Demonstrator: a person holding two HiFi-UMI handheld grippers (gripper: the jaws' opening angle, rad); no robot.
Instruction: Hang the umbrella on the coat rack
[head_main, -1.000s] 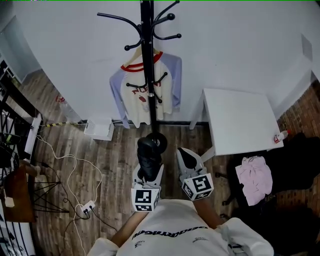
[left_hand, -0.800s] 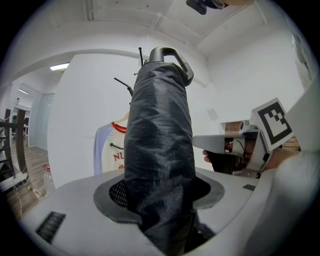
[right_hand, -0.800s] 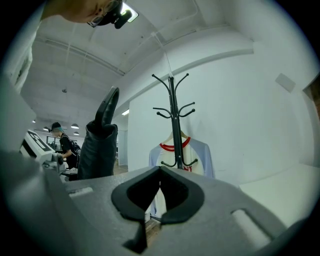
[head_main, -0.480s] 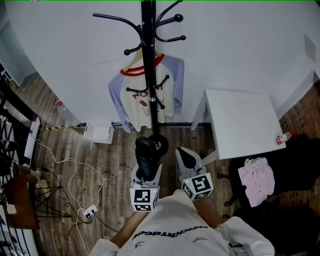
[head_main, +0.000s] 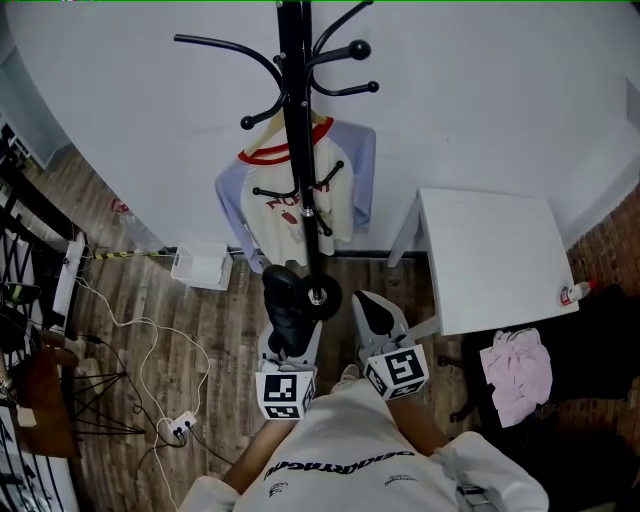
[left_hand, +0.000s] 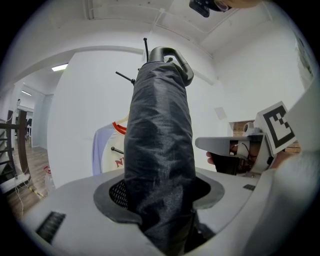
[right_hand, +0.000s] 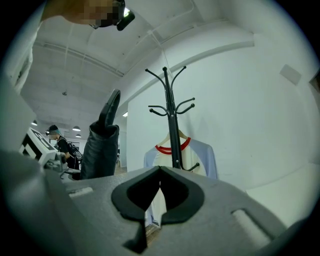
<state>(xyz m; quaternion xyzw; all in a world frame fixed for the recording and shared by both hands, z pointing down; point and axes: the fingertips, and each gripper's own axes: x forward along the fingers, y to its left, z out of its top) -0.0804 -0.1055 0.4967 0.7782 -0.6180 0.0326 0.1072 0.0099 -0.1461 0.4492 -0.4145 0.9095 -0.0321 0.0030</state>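
clamping a folded black umbrella (left_hand: 160, 130) between its jaws, the left gripper (left_hand: 160, 200) is holding it upright, its pads pressing on the lower part of the bundled fabric while the curved handle (left_hand: 175, 57) is pointing up. the right gripper (right_hand: 160, 192) is riding just beside it with its jaws drawn together and nothing between them. in the head view the left gripper (head_main: 287, 350) and the right gripper (head_main: 376, 316) are sitting side by side in front of the person's chest, and the umbrella (head_main: 285, 305) is reaching forward to just beside the round foot (head_main: 324, 297) of the coat rack (head_main: 293, 120). the rack is standing against the white wall, its black hooks branching out near the top. a cream shirt (head_main: 270, 200) with blue sleeves and a red collar is hanging from it. a white table (head_main: 490, 260) is standing to the right of the rack, with a pink cloth (head_main: 518, 370) lying near it. a power strip (head_main: 175, 425) and its white cables are trailing over the wooden floor (head_main: 220, 330) on the left.
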